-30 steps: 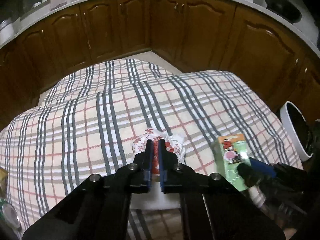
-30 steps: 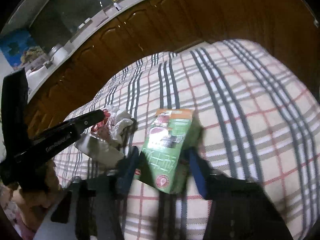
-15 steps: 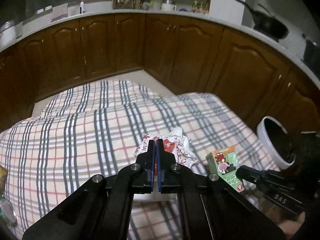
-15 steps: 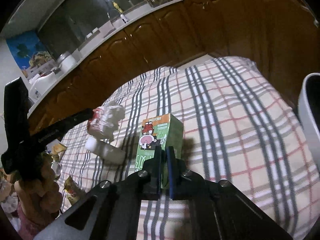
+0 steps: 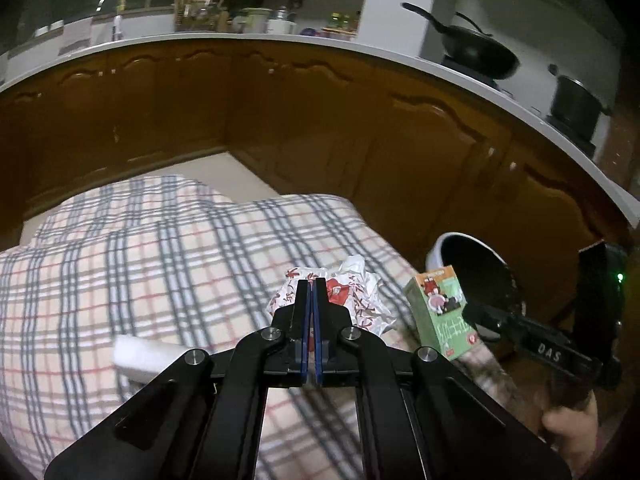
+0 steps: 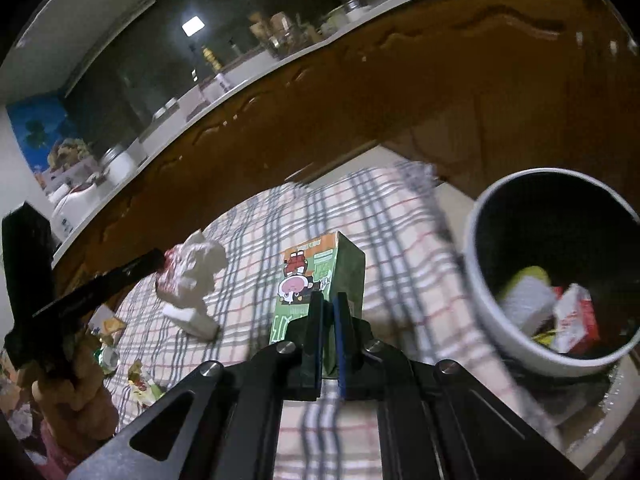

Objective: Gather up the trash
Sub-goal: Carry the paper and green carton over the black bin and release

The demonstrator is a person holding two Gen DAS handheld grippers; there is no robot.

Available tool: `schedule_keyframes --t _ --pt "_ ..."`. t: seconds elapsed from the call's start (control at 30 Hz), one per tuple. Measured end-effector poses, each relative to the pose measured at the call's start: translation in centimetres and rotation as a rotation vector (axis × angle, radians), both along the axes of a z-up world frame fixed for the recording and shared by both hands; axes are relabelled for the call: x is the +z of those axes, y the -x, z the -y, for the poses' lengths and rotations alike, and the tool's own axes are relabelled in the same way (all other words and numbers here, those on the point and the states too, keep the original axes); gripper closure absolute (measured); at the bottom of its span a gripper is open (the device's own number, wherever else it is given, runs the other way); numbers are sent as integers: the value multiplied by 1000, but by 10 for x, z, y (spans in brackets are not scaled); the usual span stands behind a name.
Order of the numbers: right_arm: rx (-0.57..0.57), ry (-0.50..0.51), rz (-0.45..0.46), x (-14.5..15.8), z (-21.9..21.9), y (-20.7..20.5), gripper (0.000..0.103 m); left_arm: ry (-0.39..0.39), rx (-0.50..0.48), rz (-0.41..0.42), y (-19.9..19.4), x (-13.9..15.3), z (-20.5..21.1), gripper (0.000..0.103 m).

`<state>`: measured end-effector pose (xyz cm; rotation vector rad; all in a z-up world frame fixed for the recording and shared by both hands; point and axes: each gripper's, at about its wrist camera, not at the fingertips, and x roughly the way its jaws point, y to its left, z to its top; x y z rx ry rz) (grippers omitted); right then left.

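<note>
My left gripper (image 5: 311, 285) is shut on a crumpled red-and-white wrapper (image 5: 362, 298), held above the checked cloth (image 5: 120, 264). A white piece (image 5: 138, 356) hangs under the wrapper. In the right wrist view my right gripper (image 6: 328, 298) is shut on the lower edge of a green drink carton (image 6: 320, 268), which stands upright in the air. The left gripper (image 6: 154, 261) with the wrapper (image 6: 198, 272) shows to its left. A white round bin (image 6: 476, 292) with trash inside sits just right of the carton. The left wrist view shows the carton (image 5: 438, 308) in front of the bin (image 5: 434, 246).
Brown cabinets (image 5: 304, 132) under a white counter curve behind the cloth. A wok (image 5: 476, 52) and a pot (image 5: 576, 104) sit on the counter at right. Several small wrappers (image 6: 110, 354) lie at the cloth's left edge, beside a person's hand (image 6: 68, 392).
The right jaws closed on the carton. Both grippers rose off the cloth with their items and moved right, so the bin now looms larger.
</note>
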<state>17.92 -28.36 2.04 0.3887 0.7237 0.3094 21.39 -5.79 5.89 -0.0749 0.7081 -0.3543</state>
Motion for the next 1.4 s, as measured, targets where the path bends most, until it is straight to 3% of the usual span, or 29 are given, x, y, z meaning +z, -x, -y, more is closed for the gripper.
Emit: schedule_keyframes --t 0.47,0.8,0.97,1.27,1.4 --pt "-139 11 15 6 80 22 99 30 -142 -12 2 -1 85 102" --pt "-231 38 4 4 139 9 99 31 -226 -23 -16 -1 153 102" --pt "-258 59 -31 -8 157 -8 99 12 -258 -40 -34 -8 193 102" --pt "-259 72 -88 -28 166 -23 99 -89 -322 -81 -50 -40 251 102" --pt "-266 54 -102 -32 173 -24 90 -93 -332 -117 -52 -52 256 96"
